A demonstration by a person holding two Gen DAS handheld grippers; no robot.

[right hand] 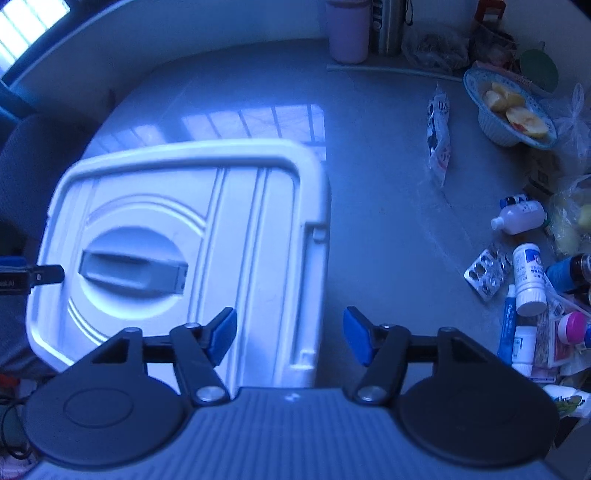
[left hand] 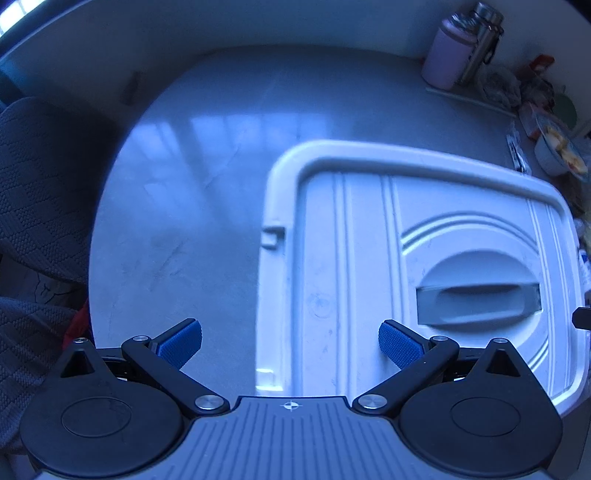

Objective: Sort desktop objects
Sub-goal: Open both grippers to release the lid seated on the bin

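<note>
A white plastic storage box with its lid (left hand: 369,236) shut and a grey handle (left hand: 478,302) stands on the grey table; it also shows in the right wrist view (right hand: 243,221). My left gripper (left hand: 290,343) is open and empty above the lid's left edge. My right gripper (right hand: 290,336) is open and empty above the lid's right edge. Loose desktop items lie at the right: white medicine bottles (right hand: 528,277), a blister pack (right hand: 485,271), a blue tube (right hand: 508,321) and a sachet (right hand: 439,136).
A pink bottle (right hand: 349,29) and a steel flask (right hand: 388,26) stand at the table's back. A bowl of cut fruit (right hand: 509,107) and plastic bags (right hand: 572,118) sit at the back right. A dark chair (left hand: 40,177) is left of the table.
</note>
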